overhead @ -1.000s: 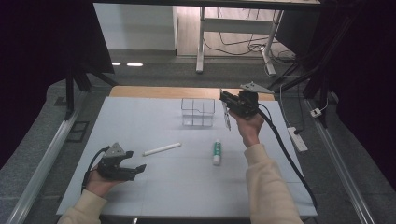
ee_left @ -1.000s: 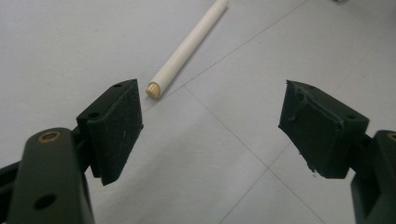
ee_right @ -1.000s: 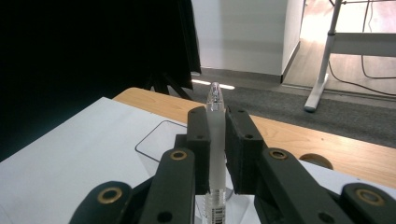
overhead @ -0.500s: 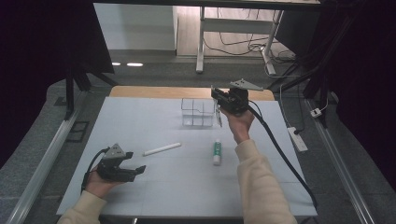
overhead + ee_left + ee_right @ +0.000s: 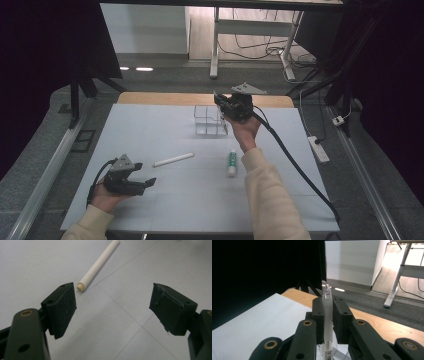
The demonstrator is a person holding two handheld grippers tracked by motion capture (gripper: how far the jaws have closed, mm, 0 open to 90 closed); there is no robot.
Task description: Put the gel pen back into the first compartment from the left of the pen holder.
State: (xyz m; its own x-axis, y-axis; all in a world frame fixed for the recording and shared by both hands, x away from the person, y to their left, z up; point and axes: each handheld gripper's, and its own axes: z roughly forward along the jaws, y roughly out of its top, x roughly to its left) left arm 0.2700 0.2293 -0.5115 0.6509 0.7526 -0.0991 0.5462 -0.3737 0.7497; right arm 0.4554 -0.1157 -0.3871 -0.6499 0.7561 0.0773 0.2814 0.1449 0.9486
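The right gripper (image 5: 223,111) is clamped on a clear pen (image 5: 327,322), holding it just above the clear divided organizer (image 5: 208,120) at the far side of the bench (image 5: 150,130). The left gripper (image 5: 142,185), released with its jaws wide apart, rests well nearer than the organizer, just beside a white stick (image 5: 98,265).
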